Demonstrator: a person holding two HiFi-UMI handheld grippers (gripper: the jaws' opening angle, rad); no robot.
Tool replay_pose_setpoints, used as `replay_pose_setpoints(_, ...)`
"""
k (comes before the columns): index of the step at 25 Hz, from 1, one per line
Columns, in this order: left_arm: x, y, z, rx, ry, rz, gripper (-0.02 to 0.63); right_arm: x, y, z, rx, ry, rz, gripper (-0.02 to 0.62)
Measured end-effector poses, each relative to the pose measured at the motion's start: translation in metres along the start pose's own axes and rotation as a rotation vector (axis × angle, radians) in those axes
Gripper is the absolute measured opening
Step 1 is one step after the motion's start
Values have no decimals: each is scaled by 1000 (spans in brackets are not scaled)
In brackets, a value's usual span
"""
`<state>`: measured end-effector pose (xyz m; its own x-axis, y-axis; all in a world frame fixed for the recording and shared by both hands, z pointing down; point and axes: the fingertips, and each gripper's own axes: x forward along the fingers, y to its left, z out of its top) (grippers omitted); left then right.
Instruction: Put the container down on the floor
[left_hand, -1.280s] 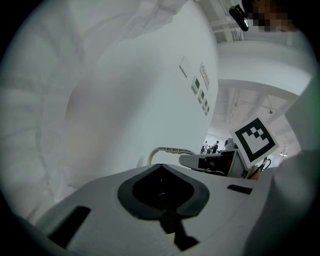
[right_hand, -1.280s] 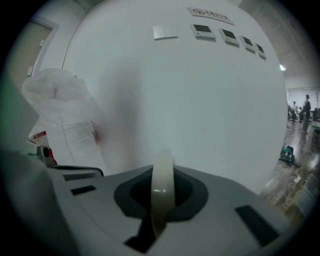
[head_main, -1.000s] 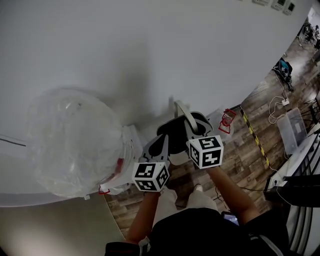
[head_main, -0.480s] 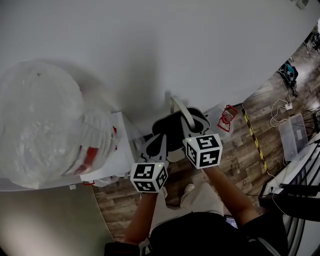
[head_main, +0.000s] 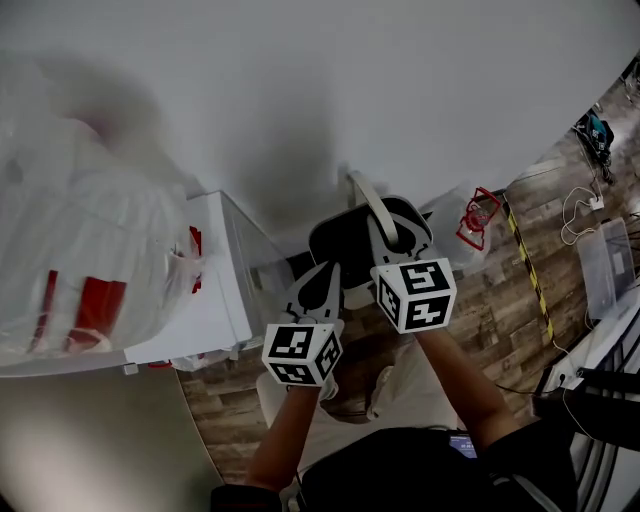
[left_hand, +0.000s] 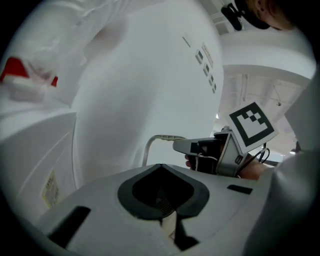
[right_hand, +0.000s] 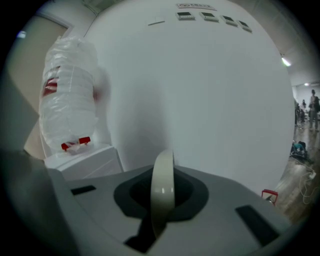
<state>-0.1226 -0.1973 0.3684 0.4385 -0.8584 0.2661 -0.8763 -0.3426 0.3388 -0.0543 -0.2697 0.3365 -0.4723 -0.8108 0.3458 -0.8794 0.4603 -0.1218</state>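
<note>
While fast in left claw (head_main: 318, 288) and, by its pale handle (head_main: 364, 195), right claw (head_main: 388, 245), dark container (head_main: 345, 255) upright, long axis crosswise.

My left gripper (head_main: 318, 288) and right gripper (head_main: 392, 238) meet at the dark container (head_main: 345, 248), the right by its pale handle (head_main: 368, 203). Wood floor (head_main: 500, 295) below, white cabinet (head_main: 215, 295) at left.

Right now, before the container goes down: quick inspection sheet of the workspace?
Surface: wood-plank floor.
Job's things: dark container, pale handle raised.
Clutter: white cabinet; clear bag of stacked items on it; red-framed object on the floor.
Grippers: right gripper shut on the handle; left gripper at the container's edge, pale sliver between its jaws, grip unclear.
Cables: loose leads on the floor, far right.
Surroundings: white wall, striped floor tape.
</note>
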Motion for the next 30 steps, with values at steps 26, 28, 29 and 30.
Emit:
replay_pose_setpoints(26,90,140,-192,30,-47,120,14,121,-32,-203,11,-60,11,32)
replay_pose_setpoints(28,91,144,-199,37,-55,118,14,125,-33,-214,10,-64,12,32)
replay_pose_setpoints(29,91,146,-201,40,-62,120,14,126,-33,-218,8,-65,12,32)
replay_pose_setpoints(30,91,147,-203,43,-70,124,14,128,-33,-222,5,-64,12,32)
